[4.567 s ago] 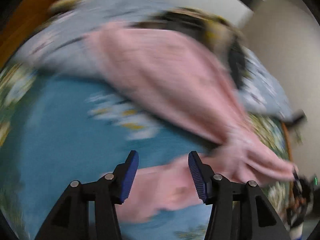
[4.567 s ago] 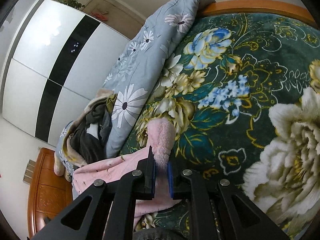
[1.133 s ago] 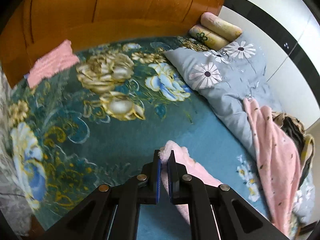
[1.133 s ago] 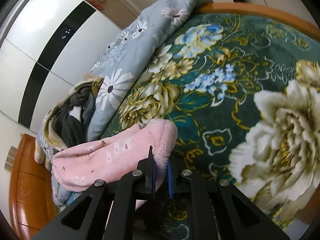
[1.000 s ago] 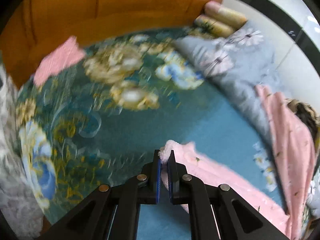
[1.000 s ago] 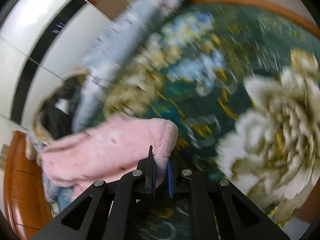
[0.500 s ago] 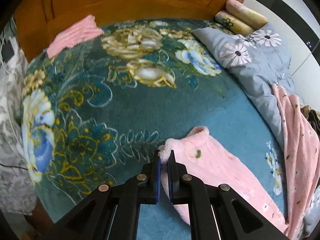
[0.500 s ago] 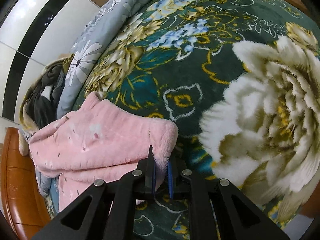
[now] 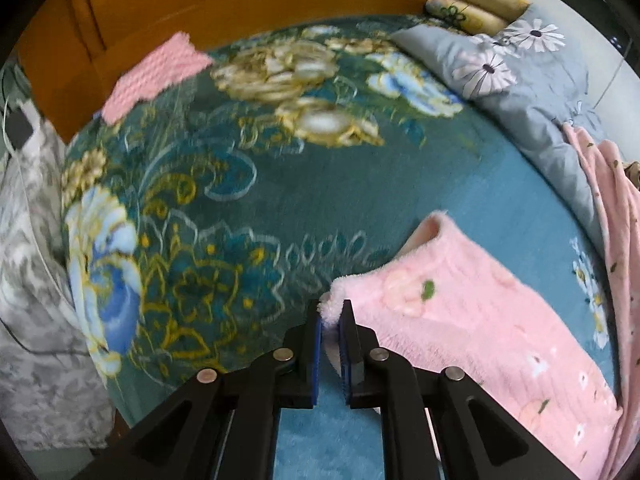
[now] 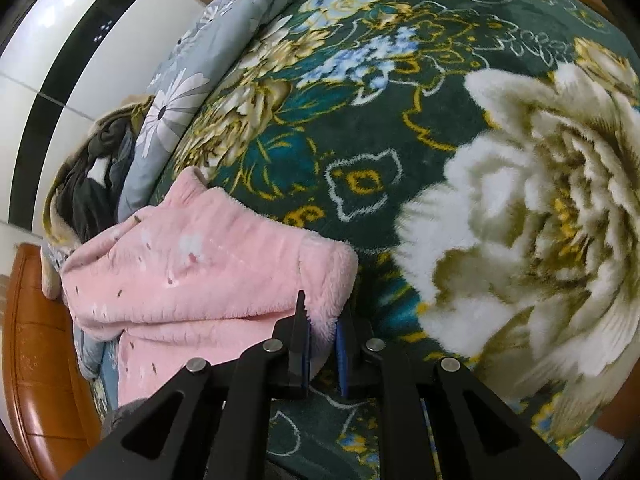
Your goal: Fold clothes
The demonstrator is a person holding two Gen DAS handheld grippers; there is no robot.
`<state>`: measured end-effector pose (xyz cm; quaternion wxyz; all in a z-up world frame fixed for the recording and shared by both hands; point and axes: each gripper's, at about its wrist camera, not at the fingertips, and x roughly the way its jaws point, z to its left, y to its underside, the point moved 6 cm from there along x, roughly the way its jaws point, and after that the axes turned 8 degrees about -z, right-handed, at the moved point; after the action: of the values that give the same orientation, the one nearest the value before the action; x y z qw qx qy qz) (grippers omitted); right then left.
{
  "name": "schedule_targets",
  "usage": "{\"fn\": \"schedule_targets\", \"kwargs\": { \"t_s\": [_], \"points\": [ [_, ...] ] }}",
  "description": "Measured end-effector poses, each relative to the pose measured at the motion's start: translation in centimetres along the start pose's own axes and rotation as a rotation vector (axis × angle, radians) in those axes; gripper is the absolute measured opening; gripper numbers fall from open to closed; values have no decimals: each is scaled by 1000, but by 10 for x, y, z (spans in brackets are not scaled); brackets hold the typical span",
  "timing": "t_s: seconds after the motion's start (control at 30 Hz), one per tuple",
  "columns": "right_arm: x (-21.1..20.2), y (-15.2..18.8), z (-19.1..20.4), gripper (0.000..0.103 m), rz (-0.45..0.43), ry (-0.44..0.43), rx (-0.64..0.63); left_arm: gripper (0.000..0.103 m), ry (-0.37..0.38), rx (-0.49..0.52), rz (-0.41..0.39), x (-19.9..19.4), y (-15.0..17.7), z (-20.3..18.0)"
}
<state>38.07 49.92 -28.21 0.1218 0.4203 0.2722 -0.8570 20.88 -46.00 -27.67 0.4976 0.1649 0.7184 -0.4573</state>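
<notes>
A fluffy pink garment (image 9: 460, 312) with small flower prints lies spread on the floral bed blanket (image 9: 240, 184). My left gripper (image 9: 330, 312) points steeply down at the bed. One fuzzy corner of the garment sits between its blue pads, and its jaws are opening. In the right wrist view the same pink garment (image 10: 192, 272) lies bunched to the left. My right gripper (image 10: 322, 316) has another thick fleece edge between its pads, and these jaws are opening too. On both grippers the fleece still fills the narrow gap.
A wooden headboard (image 9: 200, 0) runs along the far side with a folded pink towel (image 9: 156, 72) below it. A grey daisy-print quilt (image 9: 520, 80) and a second pink garment (image 9: 612, 208) lie at the right. Dark clothes (image 10: 92, 176) are piled by a white wardrobe (image 10: 60, 40).
Both grippers came down toward the bed and the pink garment now lies flatter on the blanket. The gap between each pair of pads has widened slightly.
</notes>
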Motion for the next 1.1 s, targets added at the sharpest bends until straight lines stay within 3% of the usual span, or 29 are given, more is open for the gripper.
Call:
{"fn": "schedule_targets", "kwargs": {
  "t_s": [0.13,0.2,0.4,0.6,0.7,0.8,0.93,1.1],
  "points": [
    [-10,-2,-9,35,0,-26,2,42,15,-24,43,-6,12,7],
    [-18,-5,-19,48,-11,-50,18,42,1,-12,61,-15,18,12],
    [-37,-29,-44,48,-126,-51,-24,42,-125,26,20,-68,19,27],
    [11,-76,-9,48,-87,-198,-176,46,-194,55,-99,-147,-4,-10],
    [42,-88,30,48,-17,-323,-222,55,-169,67,-178,-186,-17,-53],
    [67,-92,67,48,59,-432,-240,59,-110,111,-244,-212,-28,-99],
    [92,-94,96,48,115,-454,-239,61,-53,194,-273,-226,-34,-147],
    [125,-92,115,48,203,-436,-202,62,12,210,-245,-215,-29,-166]
  ]
}}
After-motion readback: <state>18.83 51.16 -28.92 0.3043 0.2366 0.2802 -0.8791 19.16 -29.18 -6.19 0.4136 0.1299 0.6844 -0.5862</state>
